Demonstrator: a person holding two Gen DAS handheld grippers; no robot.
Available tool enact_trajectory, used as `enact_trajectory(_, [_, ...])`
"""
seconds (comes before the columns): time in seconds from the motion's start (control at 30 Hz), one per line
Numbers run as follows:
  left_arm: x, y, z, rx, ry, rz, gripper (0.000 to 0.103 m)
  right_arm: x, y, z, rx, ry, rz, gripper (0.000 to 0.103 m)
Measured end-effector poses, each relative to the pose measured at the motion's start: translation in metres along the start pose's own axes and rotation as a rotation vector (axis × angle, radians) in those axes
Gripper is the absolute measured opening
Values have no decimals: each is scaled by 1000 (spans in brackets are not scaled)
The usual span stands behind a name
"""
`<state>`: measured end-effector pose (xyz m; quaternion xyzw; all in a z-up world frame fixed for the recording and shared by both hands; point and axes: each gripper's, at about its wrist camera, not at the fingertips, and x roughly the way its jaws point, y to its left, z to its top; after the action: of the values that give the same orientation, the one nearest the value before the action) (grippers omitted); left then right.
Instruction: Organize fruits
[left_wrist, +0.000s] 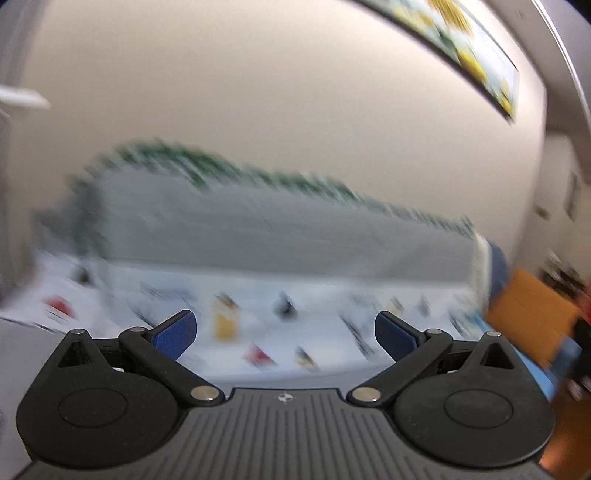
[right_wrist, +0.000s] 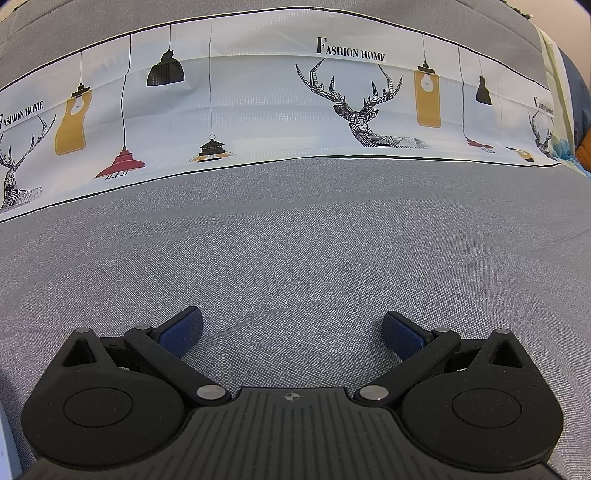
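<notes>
Setting: a table (right_wrist: 295, 236) draped in grey woven cloth, with a white printed band (right_wrist: 258, 110) running across it ahead of the right gripper's fingers; beyond it a pale wall (left_wrist: 277, 92).

Lettering: "FASHION HOME" (right_wrist: 351, 51) reads in black capitals on the band, ahead of the fingers and slightly right; the same words recur at the far left and, cut off, at the far right.

Print: a geometric stag's head (right_wrist: 354, 107) sits under the lettering, flanked by hanging lamps, among them a black shade (right_wrist: 165, 72), a red one (right_wrist: 120, 164) and a yellow one (right_wrist: 428, 99).

Right gripper (right_wrist: 293, 332): fingers spread wide apart over bare grey cloth, blue pads (right_wrist: 183, 332) facing inward, nothing between them.

Left gripper (left_wrist: 284, 332): fingers likewise wide apart and holding nothing; its view is heavily motion-blurred.

Left view: past the fingers the band's lamp print shows as smears, then grey cloth, then a blurred green fringe (left_wrist: 258, 173) against the wall; an orange shape (left_wrist: 528, 314) lies off to the right of the fingers, too blurred to identify.

Wall: a framed picture (left_wrist: 469, 48) with yellow patches hangs high and right, its detail unreadable.

Fruit: cannot be made out in either view.
</notes>
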<state>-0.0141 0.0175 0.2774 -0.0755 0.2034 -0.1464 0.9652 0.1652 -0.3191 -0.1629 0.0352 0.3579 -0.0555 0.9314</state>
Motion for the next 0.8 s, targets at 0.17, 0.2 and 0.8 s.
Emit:
enact_trajectory(0.17, [112, -7, -42, 130, 128, 109, 103, 0, 0, 0, 0, 0, 0, 103])
enact_trajectory(0.2, [129, -6, -55, 178, 124, 156, 103, 0, 0, 0, 0, 0, 0, 103])
enact_trajectory(0.8, [161, 81, -185, 74, 212, 338, 102, 1, 0, 2, 5, 11, -5, 103])
